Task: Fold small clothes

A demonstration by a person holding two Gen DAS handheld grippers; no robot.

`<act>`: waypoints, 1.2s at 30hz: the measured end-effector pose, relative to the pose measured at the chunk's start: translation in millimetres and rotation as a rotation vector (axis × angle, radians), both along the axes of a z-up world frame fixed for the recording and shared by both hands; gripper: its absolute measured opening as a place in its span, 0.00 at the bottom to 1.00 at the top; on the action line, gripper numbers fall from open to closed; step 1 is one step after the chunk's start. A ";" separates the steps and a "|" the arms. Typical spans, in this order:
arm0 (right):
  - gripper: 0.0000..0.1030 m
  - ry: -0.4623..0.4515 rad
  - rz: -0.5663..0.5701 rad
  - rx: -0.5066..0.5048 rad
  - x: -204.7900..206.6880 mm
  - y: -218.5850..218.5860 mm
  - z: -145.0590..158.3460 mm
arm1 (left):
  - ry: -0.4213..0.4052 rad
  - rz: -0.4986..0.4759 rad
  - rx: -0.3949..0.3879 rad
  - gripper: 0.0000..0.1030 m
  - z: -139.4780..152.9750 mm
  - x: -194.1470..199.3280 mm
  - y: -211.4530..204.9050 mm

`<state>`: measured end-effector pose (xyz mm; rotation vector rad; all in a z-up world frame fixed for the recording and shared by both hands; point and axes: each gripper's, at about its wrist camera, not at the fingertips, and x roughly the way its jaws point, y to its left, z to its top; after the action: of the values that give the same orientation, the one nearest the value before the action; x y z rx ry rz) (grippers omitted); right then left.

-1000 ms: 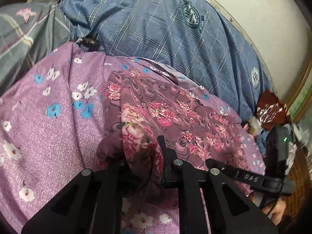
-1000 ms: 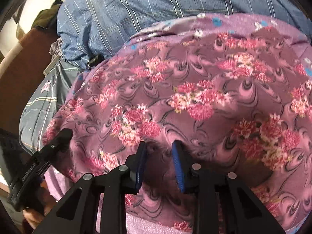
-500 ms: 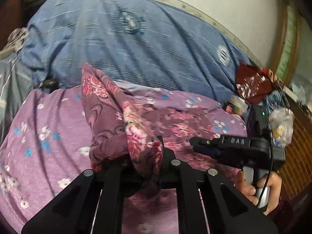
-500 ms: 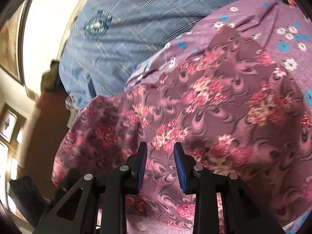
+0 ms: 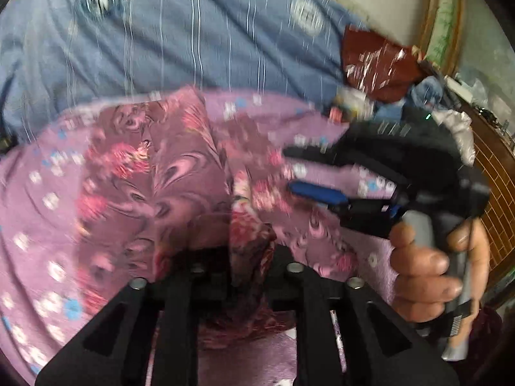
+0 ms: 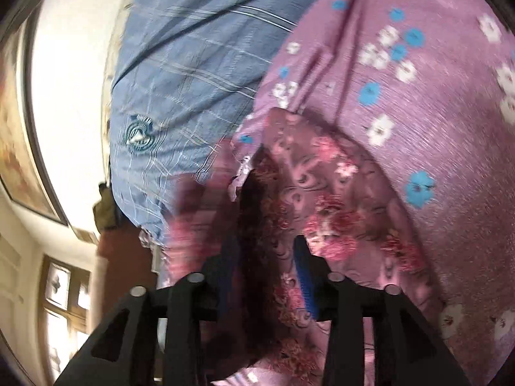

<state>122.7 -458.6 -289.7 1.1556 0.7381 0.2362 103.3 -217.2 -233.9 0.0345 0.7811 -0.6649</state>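
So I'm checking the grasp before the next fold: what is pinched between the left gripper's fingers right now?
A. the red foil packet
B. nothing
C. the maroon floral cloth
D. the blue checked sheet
C: in the left wrist view a bunched fold of the maroon floral cloth runs down into the left gripper, clamped between its fingers.
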 end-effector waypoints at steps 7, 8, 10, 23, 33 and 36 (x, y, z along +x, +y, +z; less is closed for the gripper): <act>0.54 0.048 0.055 0.041 18.2 5.5 -11.4 | -0.015 -0.093 -0.058 0.66 20.0 -29.2 21.8; 0.54 0.053 0.066 0.040 21.1 8.9 -12.0 | -0.042 -0.091 -0.052 0.71 24.8 -33.2 28.5; 0.56 0.064 0.067 0.033 26.8 17.1 -12.1 | -0.094 -0.050 -0.034 0.73 30.8 -37.9 42.7; 0.15 0.090 0.196 -0.279 42.1 91.9 3.8 | 0.065 0.204 0.031 0.73 -10.0 -13.8 108.5; 0.13 -0.078 0.083 -0.440 -24.5 61.3 53.9 | 0.073 0.210 0.005 0.73 -1.4 -15.1 100.3; 0.14 0.080 0.069 -0.445 -20.4 40.2 31.4 | 0.091 0.199 0.035 0.73 -9.9 -12.6 86.4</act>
<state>102.2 -418.3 -258.4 0.7203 0.8514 0.0763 90.7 -130.9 -243.8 -0.0417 0.8708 -0.4660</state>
